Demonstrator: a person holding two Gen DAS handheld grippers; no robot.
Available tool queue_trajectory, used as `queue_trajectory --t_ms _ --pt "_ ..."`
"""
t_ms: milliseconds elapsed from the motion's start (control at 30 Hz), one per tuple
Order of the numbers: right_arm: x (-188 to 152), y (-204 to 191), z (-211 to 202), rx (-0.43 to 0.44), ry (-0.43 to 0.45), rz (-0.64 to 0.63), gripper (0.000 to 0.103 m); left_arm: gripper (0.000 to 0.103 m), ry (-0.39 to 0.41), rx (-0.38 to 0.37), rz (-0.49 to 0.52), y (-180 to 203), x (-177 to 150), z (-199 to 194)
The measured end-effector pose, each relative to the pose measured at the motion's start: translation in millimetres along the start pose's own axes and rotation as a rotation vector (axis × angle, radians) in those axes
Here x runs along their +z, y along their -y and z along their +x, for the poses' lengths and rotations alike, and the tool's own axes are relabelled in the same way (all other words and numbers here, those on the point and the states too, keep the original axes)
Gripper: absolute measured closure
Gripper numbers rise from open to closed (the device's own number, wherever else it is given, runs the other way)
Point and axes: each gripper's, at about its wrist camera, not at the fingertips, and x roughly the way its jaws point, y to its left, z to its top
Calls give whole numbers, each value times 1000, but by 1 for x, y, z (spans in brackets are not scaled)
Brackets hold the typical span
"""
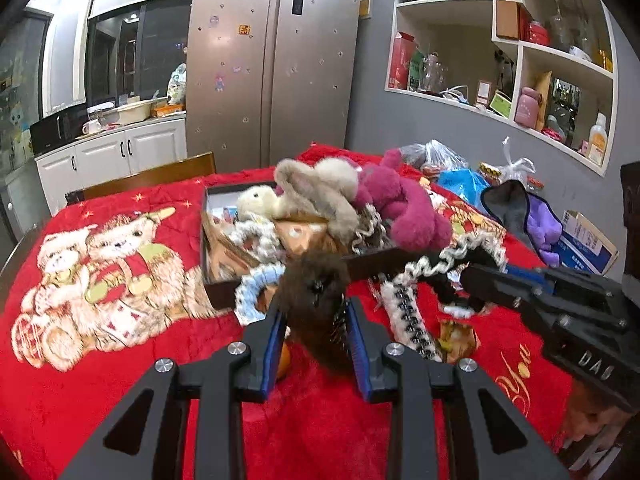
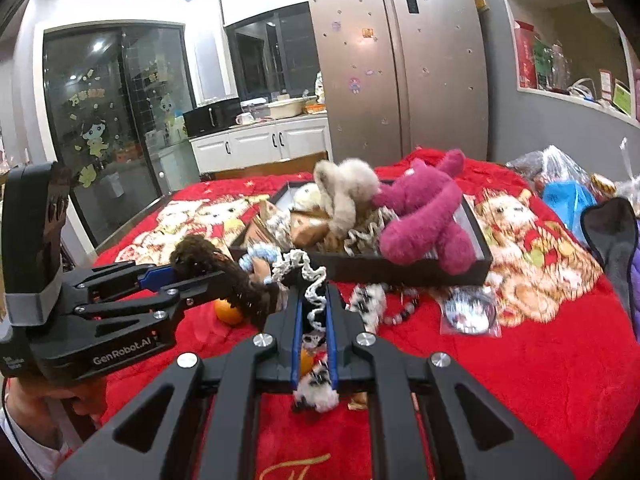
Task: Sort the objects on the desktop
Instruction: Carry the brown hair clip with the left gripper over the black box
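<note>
**Both grippers loaded, box already stuffed**

Left wrist view first: the left gripper (image 1: 316, 316) has its jaws squeezed on a brown fuzzy hair clip (image 1: 314, 300), held up just in front of the near wall of the dark box (image 1: 224, 292). That box sits on the red blanket (image 1: 100, 380) and it's piled with stuff: a beige plush (image 1: 320, 188), a magenta plush (image 1: 404, 208), and a light blue scrunchie (image 1: 256, 284) draped over its near edge. The right gripper (image 1: 472, 280) comes in from the right side, with a white crinkly hair tie (image 1: 424, 268) around its tip. An orange (image 1: 283, 360) peeks out under the left jaw.

Right wrist view: the right gripper (image 2: 314, 312) is clamped on the white crinkly hair tie (image 2: 314, 292), which runs up out of the jaws toward the box's (image 2: 400, 272) front wall. The left gripper (image 2: 188, 276) sits off to the left, gripping the brown fuzzy hair clip (image 2: 216, 264) above the orange (image 2: 228, 312). Just right of the right gripper, a black and white hair clip (image 2: 370, 304) lies on the blanket (image 2: 540, 380), with a plastic-bagged round item (image 2: 470, 314) beside it.
</note>
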Motion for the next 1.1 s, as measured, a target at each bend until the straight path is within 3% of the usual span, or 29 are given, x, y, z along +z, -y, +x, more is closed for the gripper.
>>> queue_trajectory --t_ms 333,700,900,1100 --pt "67 -1 -5 42 48 8 92 76 26 -3 -6 -9 40 -6" --pt "126 14 18 20 83 6 92 76 78 31 12 -20 104 13" --pt "142 39 53 -11 67 31 92 76 91 70 9 -34 130 44" --pt "133 70 102 -39 -4 57 92 76 45 80 -23 -53 126 88"
